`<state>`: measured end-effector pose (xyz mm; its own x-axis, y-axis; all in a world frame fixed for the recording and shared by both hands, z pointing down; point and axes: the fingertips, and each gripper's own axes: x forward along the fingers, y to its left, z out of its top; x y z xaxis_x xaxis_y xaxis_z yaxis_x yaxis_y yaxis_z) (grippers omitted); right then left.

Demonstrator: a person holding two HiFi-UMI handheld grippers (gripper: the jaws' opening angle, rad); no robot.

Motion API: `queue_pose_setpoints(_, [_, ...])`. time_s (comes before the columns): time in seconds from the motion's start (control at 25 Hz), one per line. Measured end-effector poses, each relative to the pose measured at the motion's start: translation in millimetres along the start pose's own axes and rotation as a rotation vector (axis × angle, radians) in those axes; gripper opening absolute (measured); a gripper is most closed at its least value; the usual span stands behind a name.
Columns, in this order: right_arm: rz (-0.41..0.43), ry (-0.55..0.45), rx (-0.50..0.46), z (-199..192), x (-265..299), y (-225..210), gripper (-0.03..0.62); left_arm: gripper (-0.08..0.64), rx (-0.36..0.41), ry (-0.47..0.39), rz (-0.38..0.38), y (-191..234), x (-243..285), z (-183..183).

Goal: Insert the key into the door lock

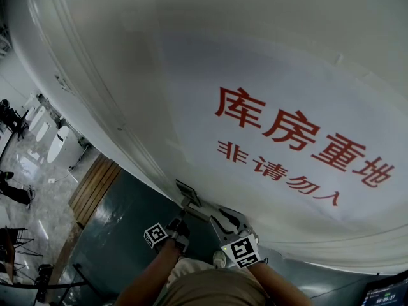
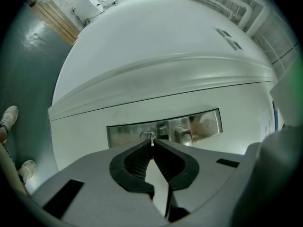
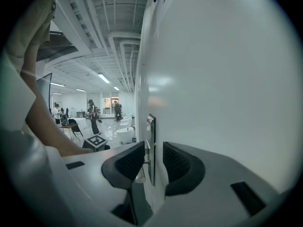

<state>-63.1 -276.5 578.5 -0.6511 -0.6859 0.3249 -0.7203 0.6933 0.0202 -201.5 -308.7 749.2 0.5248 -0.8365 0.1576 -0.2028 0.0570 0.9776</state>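
Our left gripper [image 2: 151, 144] has its jaws pressed shut on the key [image 2: 151, 139]. The key's blade points straight ahead, with its tip at, perhaps just inside, the keyhole [image 2: 147, 135] of the metal lock plate [image 2: 208, 122] on the white door [image 2: 156, 46]. Our right gripper [image 3: 152, 151] hangs just beside it, jaws apart and gripping nothing, the plate's edge standing between them.
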Motion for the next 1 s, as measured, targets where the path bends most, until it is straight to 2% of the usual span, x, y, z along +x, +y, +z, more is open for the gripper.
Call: queue_pose_setpoints(1.0, [0.014, 0.012, -0.011, -0.3, 3.4, 2.2, 0.123, 0.031, -0.070, -0.035, -0.030, 2.5, 5.5, -0.9])
